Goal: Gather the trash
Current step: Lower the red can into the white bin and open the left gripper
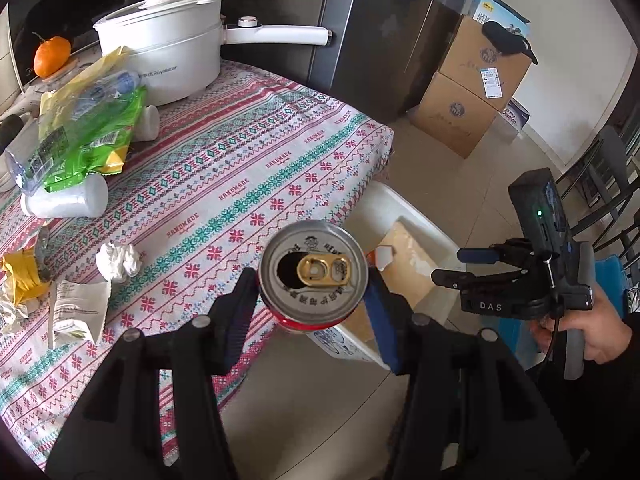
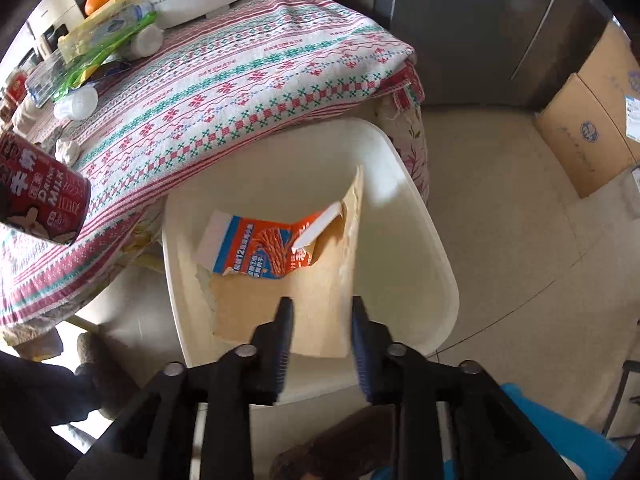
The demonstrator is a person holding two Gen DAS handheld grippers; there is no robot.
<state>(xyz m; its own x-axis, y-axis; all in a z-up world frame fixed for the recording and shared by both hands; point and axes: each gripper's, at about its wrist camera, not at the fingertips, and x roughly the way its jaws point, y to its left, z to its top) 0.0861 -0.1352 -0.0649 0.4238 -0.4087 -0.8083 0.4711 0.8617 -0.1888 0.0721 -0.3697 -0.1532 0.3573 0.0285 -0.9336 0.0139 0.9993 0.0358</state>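
Your table, draped in a white woven cloth (image 1: 224,168) with red and green cross-stitch bands, fills most of the left wrist view. On the floor against its near edge stands the cream plastic bin (image 2: 408,216), open at the top. A torn sheet of brown cardboard (image 2: 280,304) lies inside it, and on that a flattened orange-and-blue paper carton (image 2: 264,248).

At the far end of the cloth sits a white electric pot with a long handle (image 1: 168,52), and beside it a heap of green and yellow plastic wrappers over clear bottles (image 1: 84,128).

Your left gripper (image 1: 312,292) is pinching a red aluminium milk can with a silver top and gold pull tab (image 1: 314,276); both pads press its sides, and it hangs opened end up over the table's edge, just beside the bin.

Your right gripper (image 2: 320,320) points down into the bin. Its jaws stand apart with nothing between them, the cardboard showing through the gap.

Trash left on the cloth near you: a torn white paper sachet (image 1: 78,312), a crumpled white tissue (image 1: 118,262) and a crushed yellow wrapper (image 1: 22,276).
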